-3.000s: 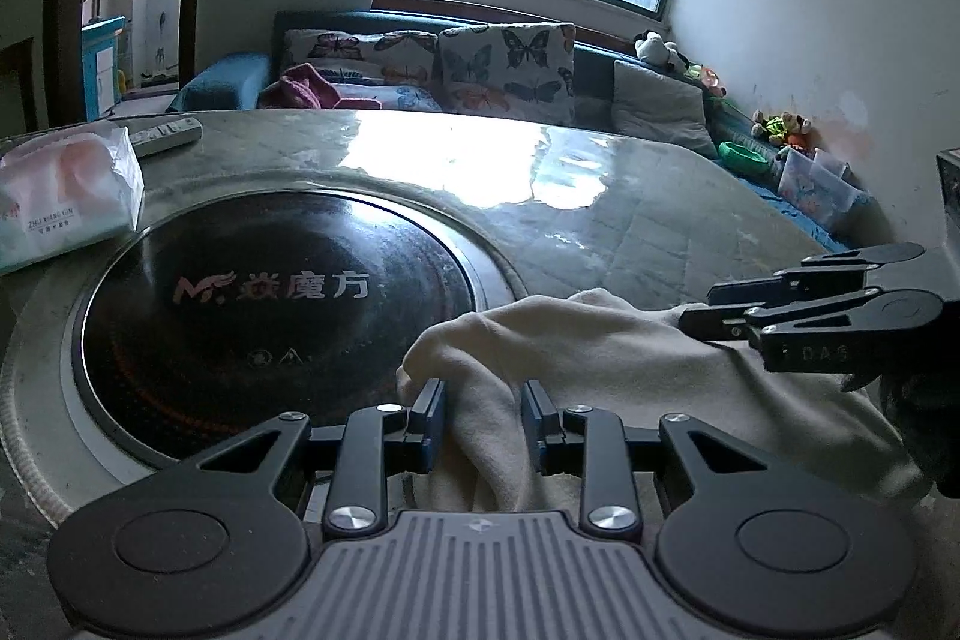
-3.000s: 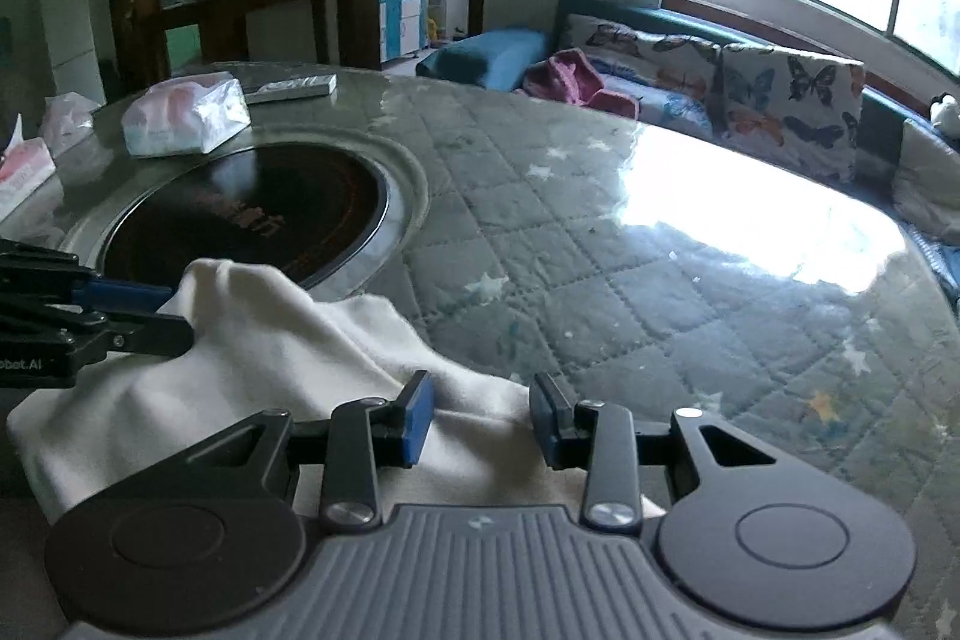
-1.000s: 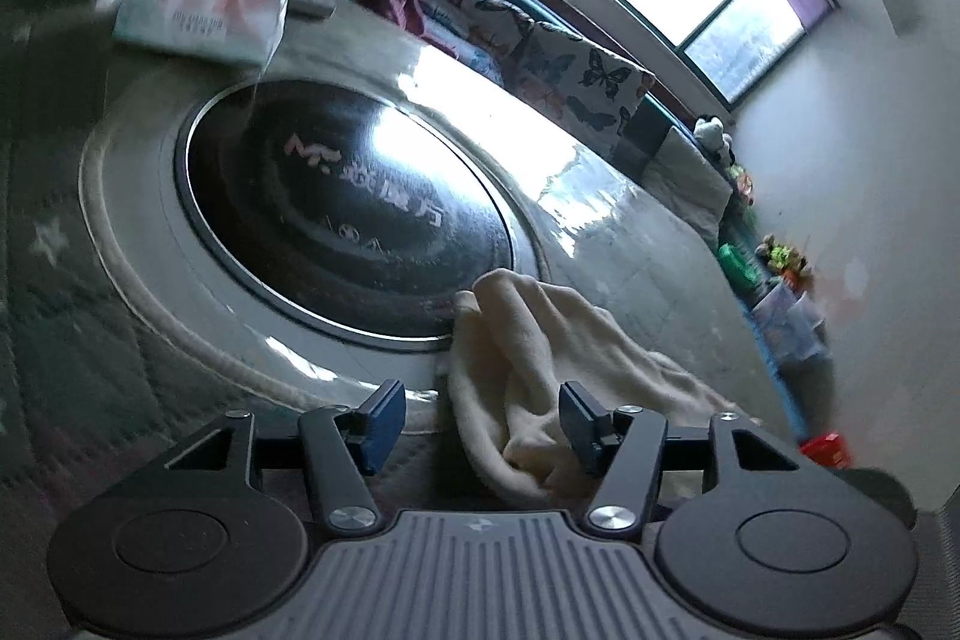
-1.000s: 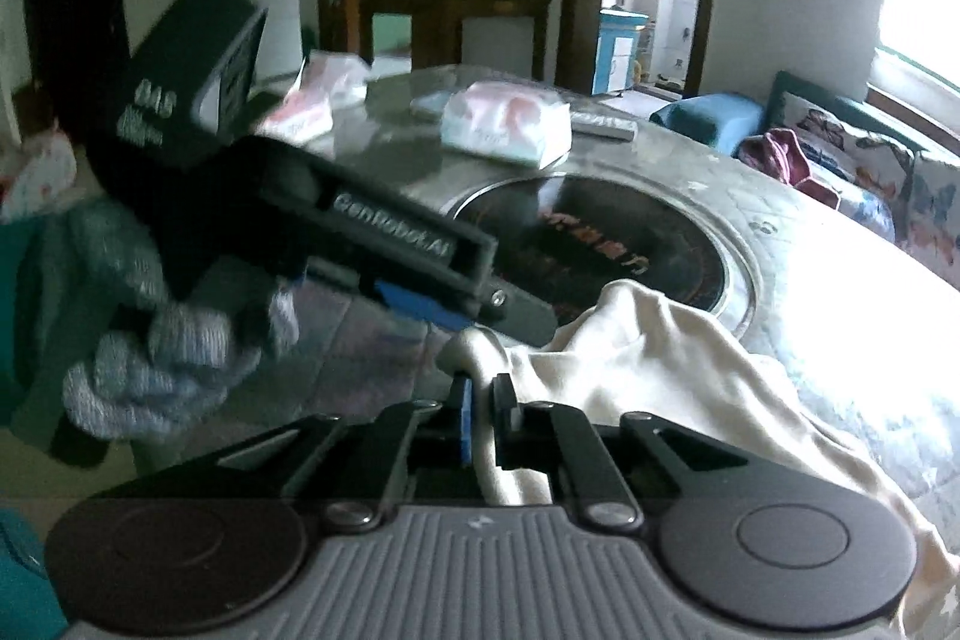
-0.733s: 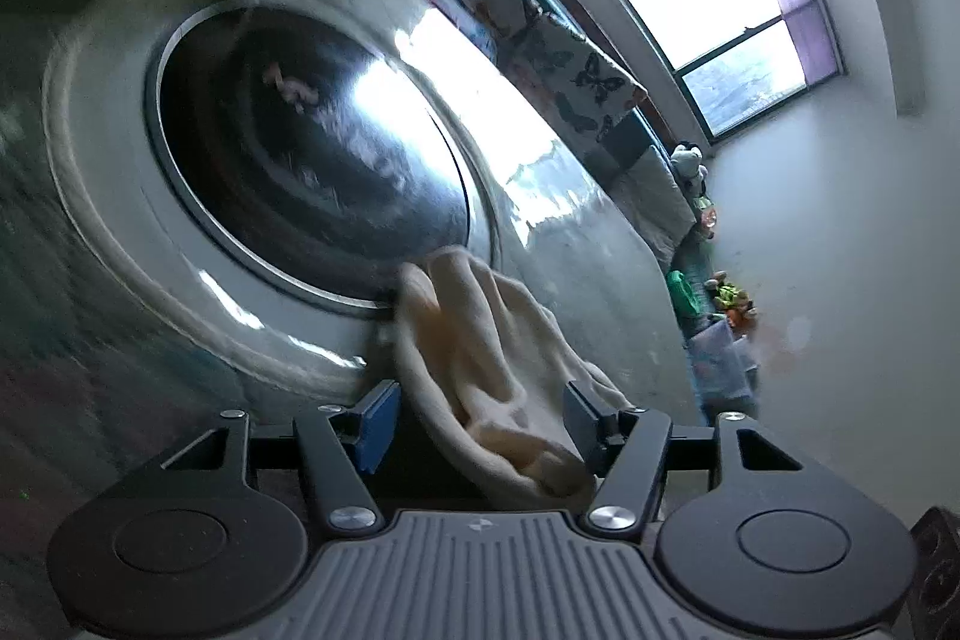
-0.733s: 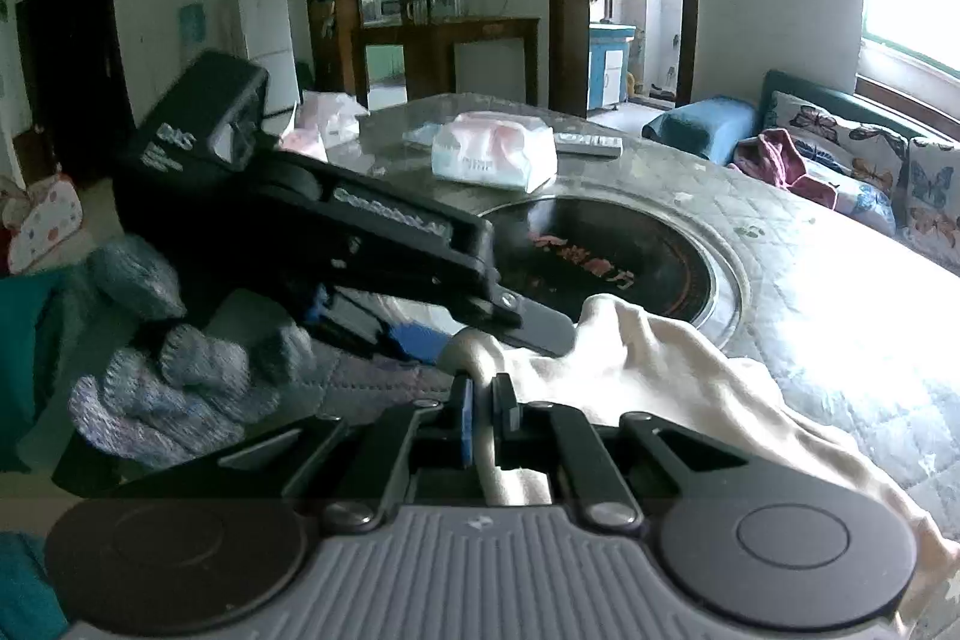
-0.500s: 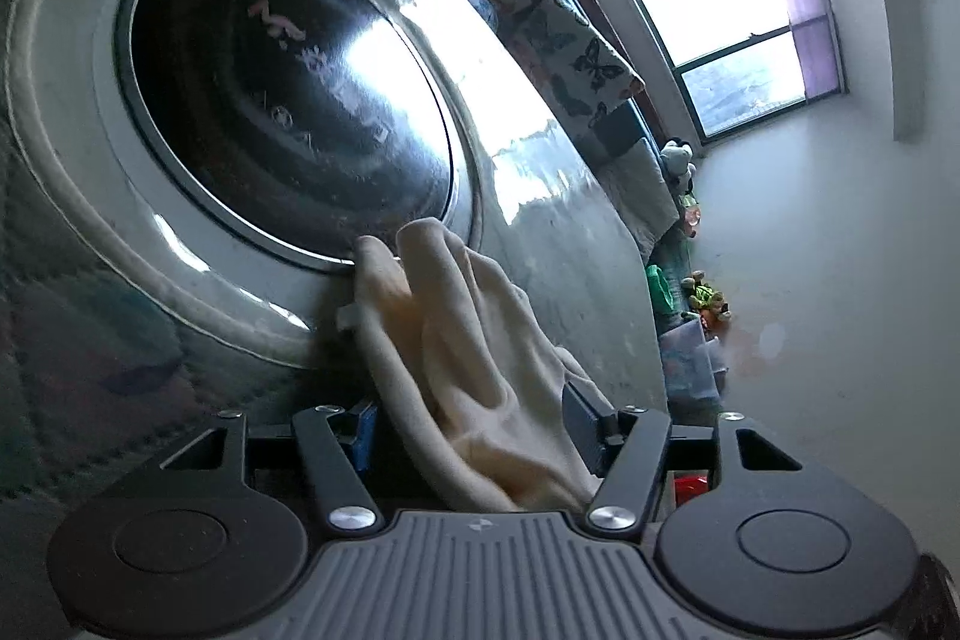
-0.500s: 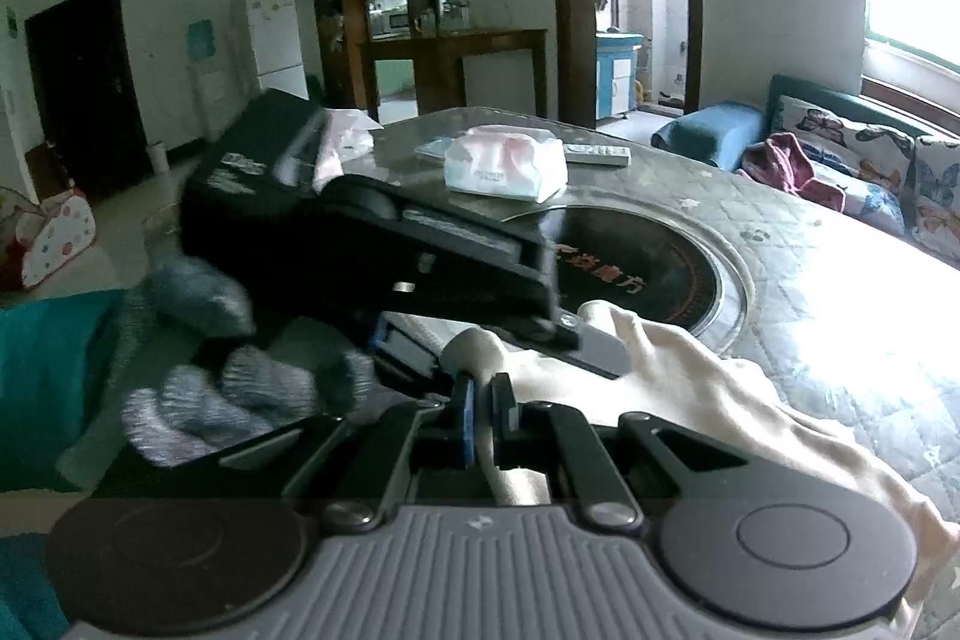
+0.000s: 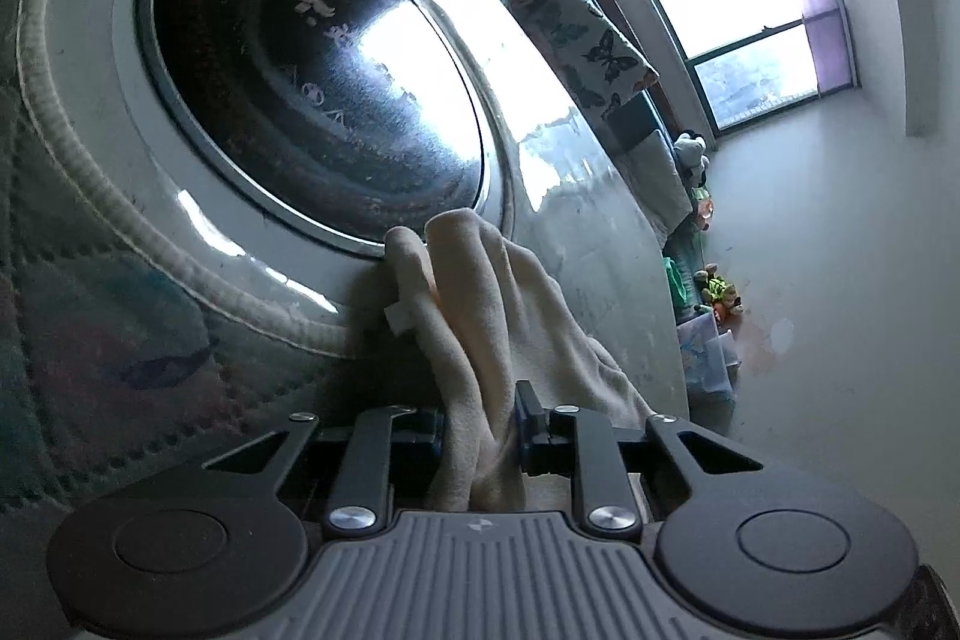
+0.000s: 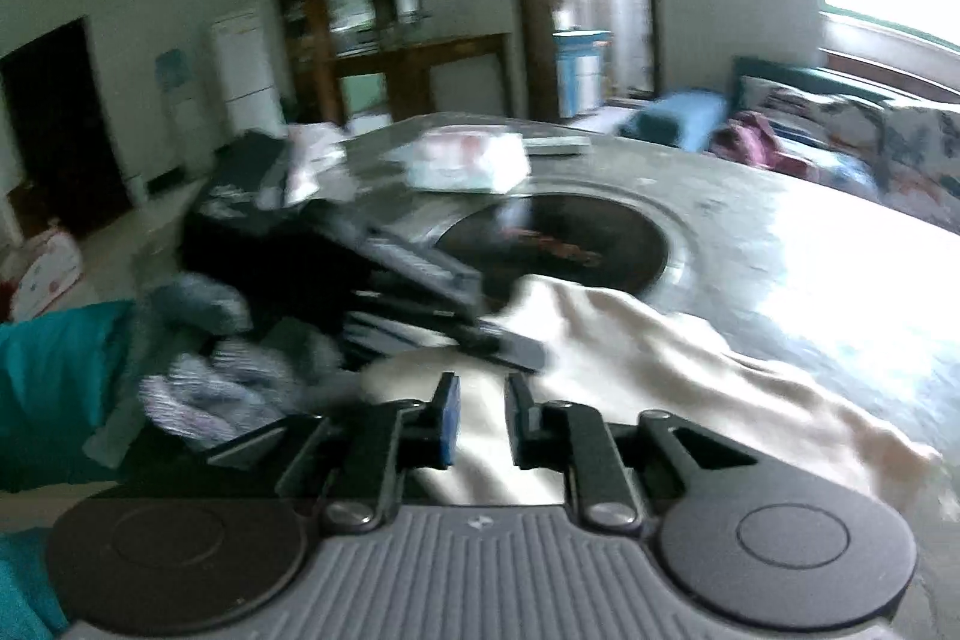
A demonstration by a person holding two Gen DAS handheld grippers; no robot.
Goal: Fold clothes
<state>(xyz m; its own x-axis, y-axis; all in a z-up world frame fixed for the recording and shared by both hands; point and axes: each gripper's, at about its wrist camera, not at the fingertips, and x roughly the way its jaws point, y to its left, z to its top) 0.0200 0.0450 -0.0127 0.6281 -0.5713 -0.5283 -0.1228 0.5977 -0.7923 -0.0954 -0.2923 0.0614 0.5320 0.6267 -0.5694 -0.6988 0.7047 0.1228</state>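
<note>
A cream cloth (image 9: 492, 316) lies bunched on the round table beside the black glass disc (image 9: 312, 82). My left gripper (image 9: 480, 430) is shut on a thick fold of the cream cloth, which runs up between its jaws. In the blurred right wrist view the same cloth (image 10: 648, 346) spreads over the table. My right gripper (image 10: 480, 418) has its jaws a little apart, with cloth lying between and under them. The left gripper's black body (image 10: 384, 292), held by a gloved hand (image 10: 216, 388), sits just ahead and left of it.
The table has a quilted cover (image 9: 120, 340) and a pale ring around the disc. Tissue packs (image 10: 468, 160) and a remote lie at its far side. A sofa with butterfly cushions (image 9: 576, 34) stands by the window. A teal sleeve (image 10: 54, 376) is at the left.
My left gripper has closed on the cloth fold. My right gripper, shut on the cloth edge before, has opened a little and shifted; its view is now motion-blurred.
</note>
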